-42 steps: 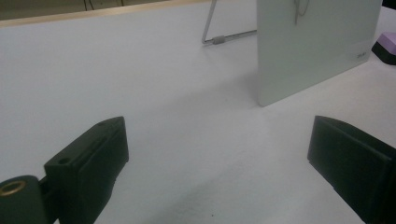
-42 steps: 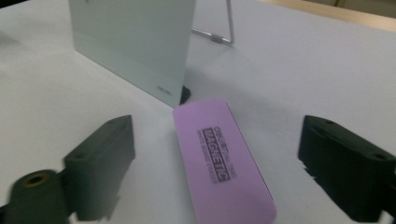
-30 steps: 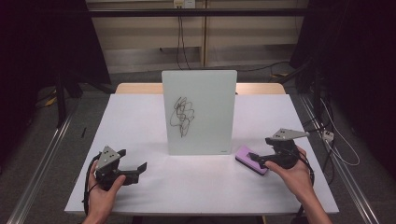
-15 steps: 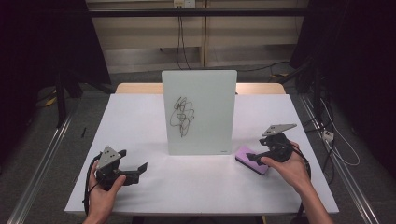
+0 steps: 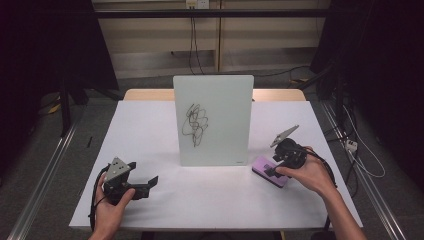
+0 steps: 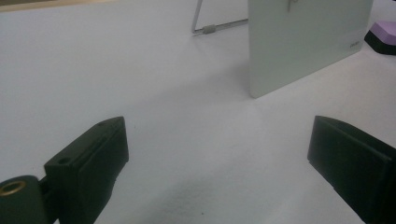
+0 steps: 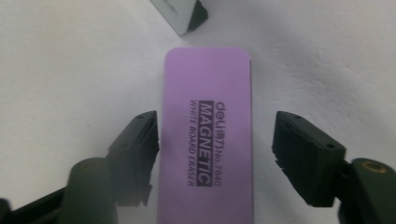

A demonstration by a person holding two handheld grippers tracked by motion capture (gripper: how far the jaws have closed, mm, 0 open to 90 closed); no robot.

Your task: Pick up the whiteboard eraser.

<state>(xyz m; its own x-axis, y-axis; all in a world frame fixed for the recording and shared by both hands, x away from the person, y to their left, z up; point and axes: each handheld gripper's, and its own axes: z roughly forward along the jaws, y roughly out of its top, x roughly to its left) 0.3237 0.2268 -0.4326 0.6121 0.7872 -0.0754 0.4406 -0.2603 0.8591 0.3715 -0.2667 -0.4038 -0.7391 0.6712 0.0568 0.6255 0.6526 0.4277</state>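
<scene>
1. A purple whiteboard eraser (image 7: 205, 140) is lying flat on the white table (image 5: 150, 130), just beside the lower right corner of the upright whiteboard (image 5: 213, 120).
2. The right gripper (image 7: 215, 154) is being held over the eraser, with the eraser between its jaws; the jaws have just been closing. The left jaw is seen at the eraser's edge, while a gap is being left at the right one, so no grip is made yet.
3. The left gripper (image 6: 217, 158) is being held spread wide above bare table, well apart from the eraser.
4. A black scribble (image 5: 195, 124) is showing on the whiteboard.
</scene>
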